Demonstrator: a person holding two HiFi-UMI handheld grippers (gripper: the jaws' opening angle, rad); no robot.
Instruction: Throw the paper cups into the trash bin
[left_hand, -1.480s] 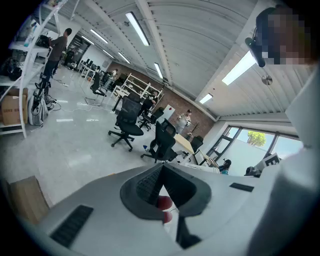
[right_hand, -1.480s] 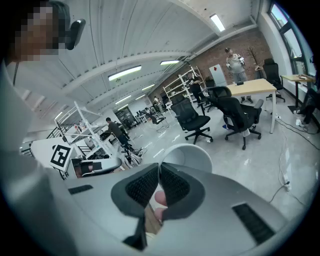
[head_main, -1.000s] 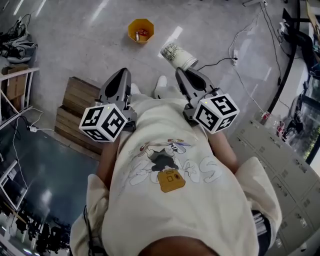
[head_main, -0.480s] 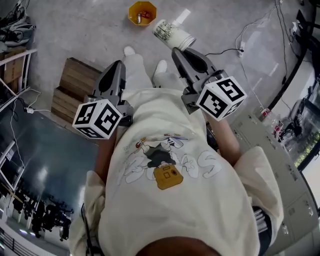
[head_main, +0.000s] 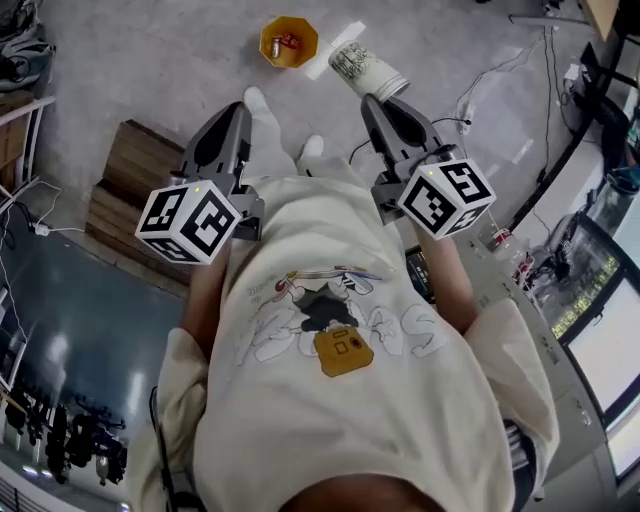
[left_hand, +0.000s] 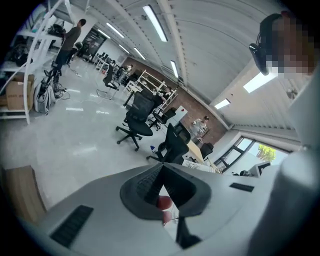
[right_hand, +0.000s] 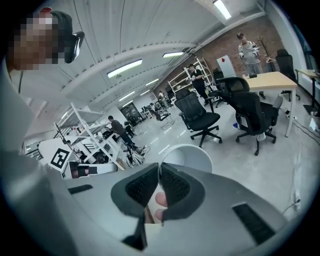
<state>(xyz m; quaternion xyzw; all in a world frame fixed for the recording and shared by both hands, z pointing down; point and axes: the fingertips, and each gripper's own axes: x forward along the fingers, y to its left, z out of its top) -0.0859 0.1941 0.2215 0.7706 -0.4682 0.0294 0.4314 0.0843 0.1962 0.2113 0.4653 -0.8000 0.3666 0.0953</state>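
A white paper cup (head_main: 366, 71) with a dark speckled print hangs tilted over the grey floor, and my right gripper (head_main: 378, 100) is shut on its rim. In the right gripper view the cup's thin wall (right_hand: 188, 157) runs between the two pads of the right gripper (right_hand: 160, 169), its open mouth facing out. My left gripper (head_main: 237, 110) is held level beside it, jaws together with nothing in them; the left gripper view shows the same of the left gripper (left_hand: 162, 168). An orange octagonal trash bin (head_main: 288, 40) stands on the floor just beyond the cup, some litter inside.
A wooden pallet (head_main: 122, 192) lies on the floor at the left. Cables (head_main: 478, 82) trail across the floor at the right, near grey lockers (head_main: 560, 370). The person's white-shod feet (head_main: 258, 102) are below the grippers. Office chairs (right_hand: 200, 116) and desks stand further off.
The person has stepped forward; the feet have swapped places. The cup stays in the right gripper and now hangs closer to the orange bin.
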